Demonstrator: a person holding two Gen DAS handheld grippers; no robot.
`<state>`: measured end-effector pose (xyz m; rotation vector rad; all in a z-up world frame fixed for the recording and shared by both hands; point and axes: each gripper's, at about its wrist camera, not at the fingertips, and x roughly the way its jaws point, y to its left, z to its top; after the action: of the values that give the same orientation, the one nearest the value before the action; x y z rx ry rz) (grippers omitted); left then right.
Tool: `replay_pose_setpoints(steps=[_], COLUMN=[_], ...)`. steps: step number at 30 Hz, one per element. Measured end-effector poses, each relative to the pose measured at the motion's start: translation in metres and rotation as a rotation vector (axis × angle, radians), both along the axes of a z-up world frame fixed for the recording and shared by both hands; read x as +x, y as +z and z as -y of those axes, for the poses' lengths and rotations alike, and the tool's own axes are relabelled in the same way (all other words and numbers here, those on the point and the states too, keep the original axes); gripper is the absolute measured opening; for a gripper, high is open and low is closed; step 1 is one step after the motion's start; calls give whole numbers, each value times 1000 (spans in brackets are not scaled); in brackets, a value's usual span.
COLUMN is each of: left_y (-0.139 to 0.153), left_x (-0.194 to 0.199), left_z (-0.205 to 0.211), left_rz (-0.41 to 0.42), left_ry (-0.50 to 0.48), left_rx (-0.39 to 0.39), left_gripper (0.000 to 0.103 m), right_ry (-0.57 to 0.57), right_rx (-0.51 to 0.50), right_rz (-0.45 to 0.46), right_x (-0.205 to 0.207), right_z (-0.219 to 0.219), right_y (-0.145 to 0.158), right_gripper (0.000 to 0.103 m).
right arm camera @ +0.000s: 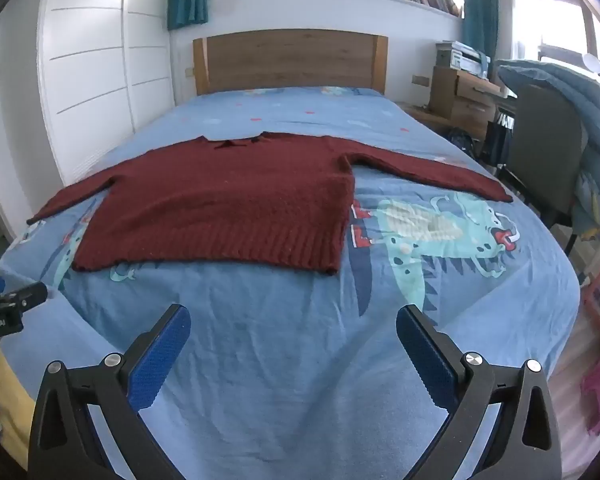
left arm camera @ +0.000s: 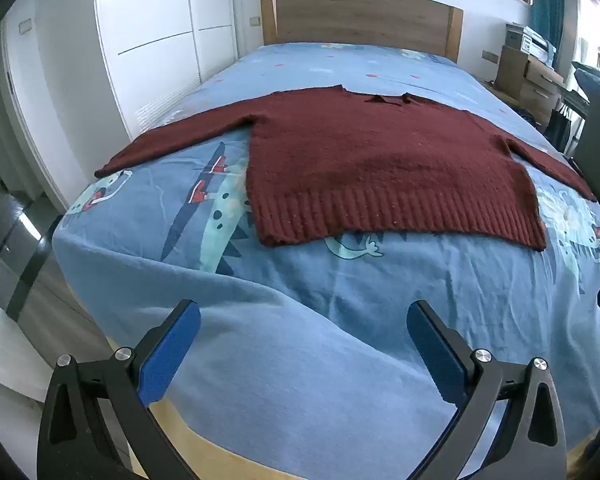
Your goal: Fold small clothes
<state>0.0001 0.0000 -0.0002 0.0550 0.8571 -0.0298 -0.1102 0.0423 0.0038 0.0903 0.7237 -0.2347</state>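
A dark red knitted sweater lies flat on the blue bed sheet, sleeves spread to both sides, ribbed hem towards me and collar towards the headboard. My left gripper stands open over the foot of the bed, short of the hem, nothing between its blue pads. My right gripper is open too, likewise short of the hem and empty. The left gripper's tip shows at the left edge of the right wrist view.
A wooden headboard stands at the far end and white wardrobe doors along the left. To the right of the bed are a chair draped with a blue quilt and a wooden drawer unit. The sheet is printed with dinosaurs.
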Motion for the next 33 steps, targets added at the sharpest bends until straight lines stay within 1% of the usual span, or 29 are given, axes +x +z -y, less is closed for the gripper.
replay_pose_setpoints(steps=[3, 5, 6, 13, 21, 33], left_y=[-1, -3, -1, -1, -17, -16], left_x=[0, -4, -2, -1, -7, -4], left_z=[1, 3, 0, 1, 9, 7], left_rz=[-7, 6, -17, -23, -20, -35], left_ry=[4, 2, -1, 1, -5, -4], left_rx=[-7, -9, -33, -33, -29, -41], left_gripper=[102, 102, 102, 102, 102, 102], right_ry=[0, 3, 4, 1, -20, -31], right_rx=[20, 17, 14, 14, 41, 51], right_rz=[8, 7, 6, -3, -8, -13], right_x=[0, 0, 0, 0, -1, 0], right_z=[2, 2, 2, 5, 9, 12], right_y=[0, 1, 1, -2, -6, -8], right_gripper=[103, 103, 103, 103, 103, 103])
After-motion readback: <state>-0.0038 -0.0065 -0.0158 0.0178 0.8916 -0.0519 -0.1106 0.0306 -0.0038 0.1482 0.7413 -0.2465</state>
